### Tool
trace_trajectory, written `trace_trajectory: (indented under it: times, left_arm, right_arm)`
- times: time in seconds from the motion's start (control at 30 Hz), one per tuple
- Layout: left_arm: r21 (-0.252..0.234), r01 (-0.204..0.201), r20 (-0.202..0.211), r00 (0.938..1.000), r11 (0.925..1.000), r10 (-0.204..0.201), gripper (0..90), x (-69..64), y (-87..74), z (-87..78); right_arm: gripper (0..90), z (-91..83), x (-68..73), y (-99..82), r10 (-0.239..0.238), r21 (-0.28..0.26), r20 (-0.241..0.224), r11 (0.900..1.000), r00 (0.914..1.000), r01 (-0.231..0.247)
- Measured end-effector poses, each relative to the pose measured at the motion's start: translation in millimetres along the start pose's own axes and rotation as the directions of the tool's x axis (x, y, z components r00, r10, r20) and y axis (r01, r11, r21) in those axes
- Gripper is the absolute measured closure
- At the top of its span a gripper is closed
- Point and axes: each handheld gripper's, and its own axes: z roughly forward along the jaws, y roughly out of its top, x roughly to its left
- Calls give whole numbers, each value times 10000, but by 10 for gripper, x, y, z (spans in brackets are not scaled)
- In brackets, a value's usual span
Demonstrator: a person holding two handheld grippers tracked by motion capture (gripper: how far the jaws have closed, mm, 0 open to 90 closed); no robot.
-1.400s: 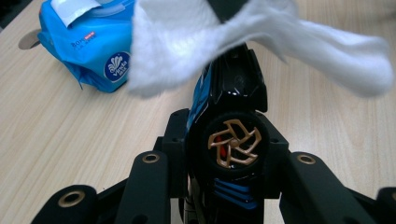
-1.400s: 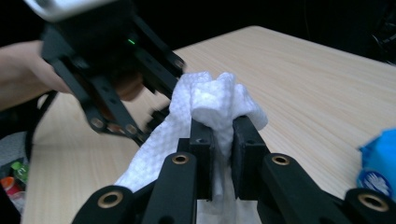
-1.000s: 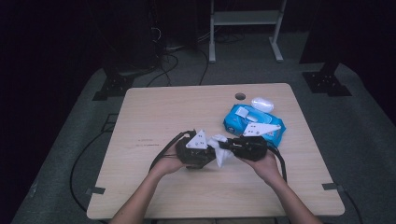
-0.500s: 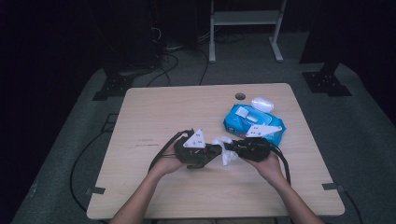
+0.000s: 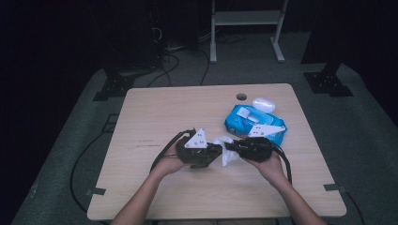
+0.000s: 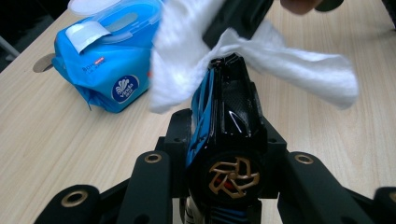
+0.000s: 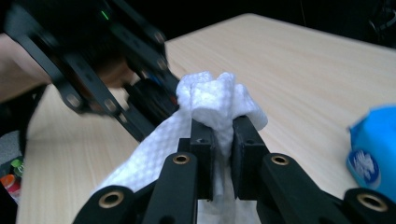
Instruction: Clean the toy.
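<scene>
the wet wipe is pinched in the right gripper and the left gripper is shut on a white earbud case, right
Not quite. The right gripper does pinch the wet wipe, but the left gripper is shut on a glossy black and blue object, as the left gripper view shows. The white case lies on the table beyond the blue wipes pack, seen in the high view.

Table's left half (image 5: 155,122) lies open; wipes pack (image 5: 253,123) blocks far right.

White wipe (image 5: 227,151) now seemingly less bunched — spread between grippers.
</scene>
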Motion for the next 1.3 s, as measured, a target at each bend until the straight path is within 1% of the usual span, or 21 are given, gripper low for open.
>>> trace_trajectory:
  times: [0.07,0.1,0.17,0.23,0.37,0.4,0.43,0.5,0.53,0.63,0.7,0.73,0.77,0.87,0.93,1.0,1.07,1.13,1.27,1.3]
  left_arm:
    - [-12,-11,16,10000,10000,11,652,-3,4,10]
    - [38,-88,27,10000,10000,88,653,1,12,15]
    - [6,-61,64,10000,10000,61,653,0,27,34]
    - [-51,-54,75,10000,10000,55,653,-1,43,58]
    - [-209,-64,132,9999,9998,67,653,-4,101,108]
    - [-270,-83,142,9999,9996,87,653,-3,118,116]
    - [-437,-63,143,9999,9990,69,653,0,131,122]
    - [-769,118,229,9997,9970,-101,653,15,151,118]
    - [-928,151,254,9996,9956,-127,653,20,153,119]
    - [-1230,249,286,9994,9921,-215,652,18,133,113]
    - [-1518,569,397,9979,9868,-515,656,18,82,118]
    - [-1615,616,378,9977,9849,-562,659,13,51,124]
    - [-1836,707,317,9973,9805,-659,661,6,24,120]
    - [-1998,887,342,9959,9758,-835,661,11,-26,79]
    - [-2059,988,325,9950,9736,-941,660,13,-62,38]
    - [-2102,1004,265,9949,9725,-970,660,10,-96,-18]
    - [-2200,1140,318,9935,9688,-1097,661,17,-150,-78]
    - [-2289,1286,356,9917,9649,-1237,660,26,-211,-142]
    - [-2399,1429,275,9897,9602,-1404,659,28,-332,-258]
    - [-2400,1441,263,9895,9600,-1420,658,30,-361,-285]
  right_arm:
    - [803,7,-34,-67,195,140,25,9997,9998,-195]
    - [803,11,-49,-90,254,234,30,9994,9997,-254]
    - [803,21,-70,-117,432,375,4,9984,9991,-432]
    - [803,33,-111,-149,707,587,-57,9958,9975,-703]
    - [803,31,-139,-190,873,770,-77,9933,9961,-865]
    - [804,17,-139,-192,946,736,-78,9929,9955,-938]
    - [804,-7,-143,-190,989,636,-70,9931,9951,-983]
    - [805,-69,-151,-177,1179,389,-103,9923,9930,-1174]
    - [807,-100,-153,-165,1199,285,-100,9924,9927,-1196]
    - [810,-152,-134,-123,1113,137,-18,9937,9938,-1113]
    - [810,-160,-119,-97,1083,66,-136,9941,9940,-1082]
    - [811,-158,-107,-83,1113,-27,-249,9938,9935,-1114]
    - [814,-152,-89,-63,1065,-46,-256,9943,9940,-1066]
    - [814,-125,-35,-11,745,-14,-189,9972,9970,-745]
    - [814,-102,-3,23,645,-29,-262,9979,9976,-646]
    - [814,-64,47,64,453,-52,-307,9990,9985,-455]
    - [814,-8,86,103,307,-75,-423,9995,9986,-310]
    - [815,57,129,130,258,-136,-549,9996,9982,-266]
    - [815,187,194,182,92,-150,-776,9998,9969,-104]
    - [815,218,209,192,37,-124,-810,9999,9967,-47]
